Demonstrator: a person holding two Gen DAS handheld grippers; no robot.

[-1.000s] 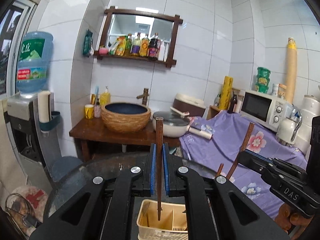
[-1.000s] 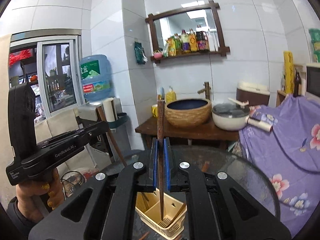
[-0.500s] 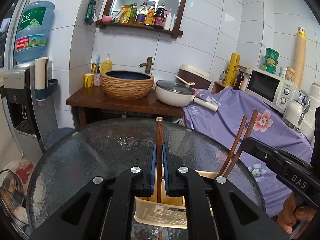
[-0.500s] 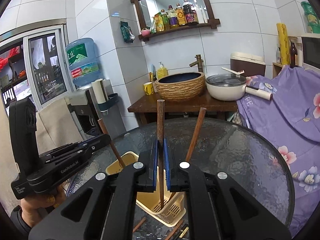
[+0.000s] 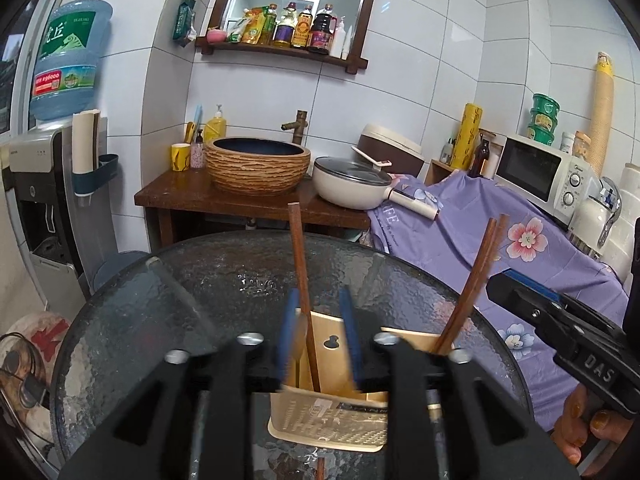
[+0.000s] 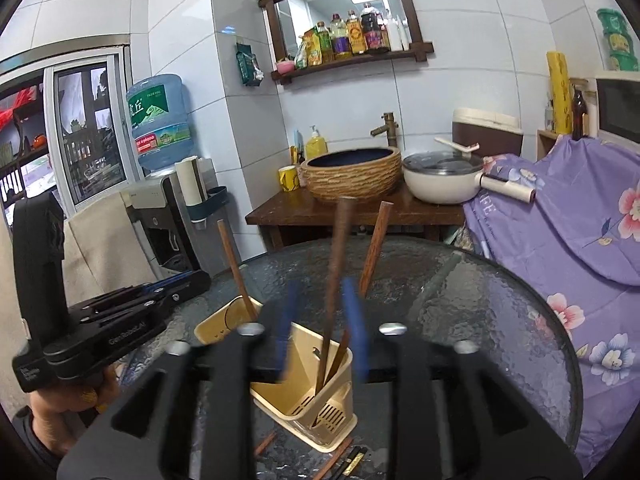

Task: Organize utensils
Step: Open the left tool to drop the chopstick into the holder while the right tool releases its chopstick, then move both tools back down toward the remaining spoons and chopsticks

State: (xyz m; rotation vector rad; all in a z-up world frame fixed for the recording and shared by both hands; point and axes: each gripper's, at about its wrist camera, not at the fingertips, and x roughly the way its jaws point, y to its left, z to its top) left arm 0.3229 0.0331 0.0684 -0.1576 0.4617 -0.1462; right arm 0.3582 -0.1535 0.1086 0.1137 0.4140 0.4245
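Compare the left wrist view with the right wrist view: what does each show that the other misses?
Only the left wrist view shows the microwave's front, the kettle, and the right gripper seen from outside.

Only the right wrist view shows the window, loose chopsticks lying on the glass table, and the left gripper from outside.

Both show the beige utensil holder with brown chopsticks standing in it, the woven basin and the white pot.

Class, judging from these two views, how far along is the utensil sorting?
Done: several brown wooden chopsticks stand in the beige plastic utensil holder. In hand: nothing gripped; the left gripper and right gripper are open, each straddling a standing chopstick. Left: loose chopsticks lie on the glass table.
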